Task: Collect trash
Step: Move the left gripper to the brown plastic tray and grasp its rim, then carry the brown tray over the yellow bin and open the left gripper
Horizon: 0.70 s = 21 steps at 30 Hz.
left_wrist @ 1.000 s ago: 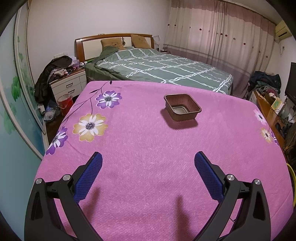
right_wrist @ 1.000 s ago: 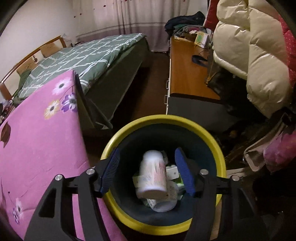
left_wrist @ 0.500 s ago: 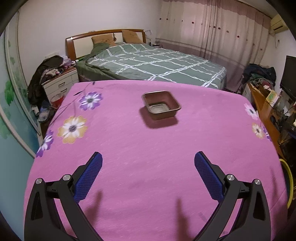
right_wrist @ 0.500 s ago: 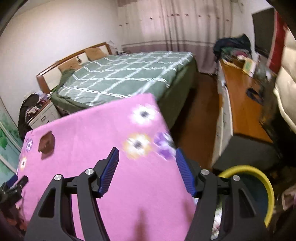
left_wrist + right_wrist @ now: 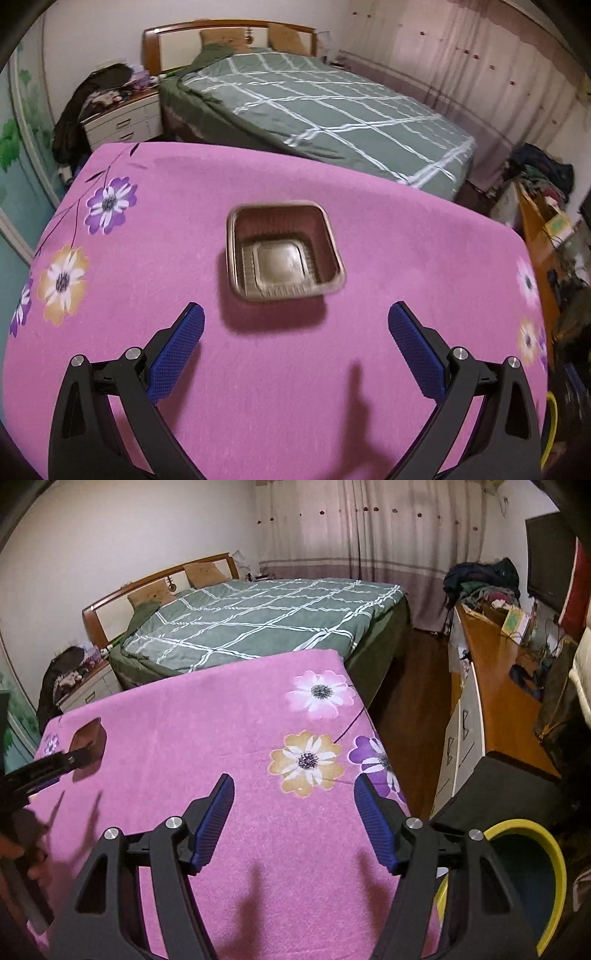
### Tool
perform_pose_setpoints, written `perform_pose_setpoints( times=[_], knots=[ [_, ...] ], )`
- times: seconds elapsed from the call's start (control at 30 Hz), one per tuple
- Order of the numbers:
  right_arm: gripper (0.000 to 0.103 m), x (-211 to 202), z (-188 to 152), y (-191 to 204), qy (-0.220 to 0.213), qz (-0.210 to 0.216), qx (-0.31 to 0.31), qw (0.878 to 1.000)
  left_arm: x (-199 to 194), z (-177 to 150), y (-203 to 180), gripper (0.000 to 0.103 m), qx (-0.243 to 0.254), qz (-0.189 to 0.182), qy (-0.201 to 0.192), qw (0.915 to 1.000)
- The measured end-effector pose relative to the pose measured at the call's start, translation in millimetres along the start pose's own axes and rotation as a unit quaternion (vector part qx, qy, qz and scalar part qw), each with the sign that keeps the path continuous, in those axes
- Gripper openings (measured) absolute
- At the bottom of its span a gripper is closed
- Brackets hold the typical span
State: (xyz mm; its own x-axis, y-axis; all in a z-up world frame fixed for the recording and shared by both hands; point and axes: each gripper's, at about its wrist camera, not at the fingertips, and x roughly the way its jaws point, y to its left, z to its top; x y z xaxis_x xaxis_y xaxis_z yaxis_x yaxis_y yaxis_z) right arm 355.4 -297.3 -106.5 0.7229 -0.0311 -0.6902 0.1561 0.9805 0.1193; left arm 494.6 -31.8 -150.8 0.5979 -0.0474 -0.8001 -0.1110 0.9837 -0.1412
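There is one piece of trash to be seen: a single brown plastic tray (image 5: pixel 284 251), square and empty, sitting upright on the pink flowered cloth (image 5: pixel 295 387) that covers the table. Two grippers are at work. The left gripper (image 5: pixel 295 325) hangs just short of the tray with its blue pads spread wide, wider than the tray itself, and nothing between them; it casts a shadow on the cloth but is not touching the tray. The right gripper (image 5: pixel 293 794) is well apart from the tray, over the cloth's flowered end, its jaws also parted and holding nothing. From the right wrist view the tray (image 5: pixel 88 733) shows small at the far left edge of the cloth, with the tip of the left gripper partly in front of it. One bin (image 5: pixel 546 845), yellow-rimmed with a dark inside, stands on the floor beside the table on the side away from the tray. Nothing lies between the tray and the left gripper. Beyond the tray stands a bed (image 5: pixel 332 110) with a green checked cover and a wooden headboard, a white nightstand (image 5: pixel 122 118) to one side, curtains (image 5: pixel 369 524) behind, and a long wooden desk (image 5: pixel 491 686) along the wall.
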Motion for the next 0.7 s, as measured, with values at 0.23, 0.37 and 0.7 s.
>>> perform_pose_setpoints(
  times=[0.23,0.37,0.7],
  knots=[
    [0.064,0,-1,-4,0.005,0.015,0.009,1.000,33,23,3,0.098,-0.031,0.031,0.020,0.9989],
    [0.064,-2,-2,-4,0.004,0.018,0.010,1.000,41,27,3,0.083,-0.031,0.036,0.024,0.9986],
    [0.064,-1,-1,-6,0.004,0.014,0.012,1.000,11,21,-2,0.068,0.016,0.024,-0.004,0.9996]
  ],
)
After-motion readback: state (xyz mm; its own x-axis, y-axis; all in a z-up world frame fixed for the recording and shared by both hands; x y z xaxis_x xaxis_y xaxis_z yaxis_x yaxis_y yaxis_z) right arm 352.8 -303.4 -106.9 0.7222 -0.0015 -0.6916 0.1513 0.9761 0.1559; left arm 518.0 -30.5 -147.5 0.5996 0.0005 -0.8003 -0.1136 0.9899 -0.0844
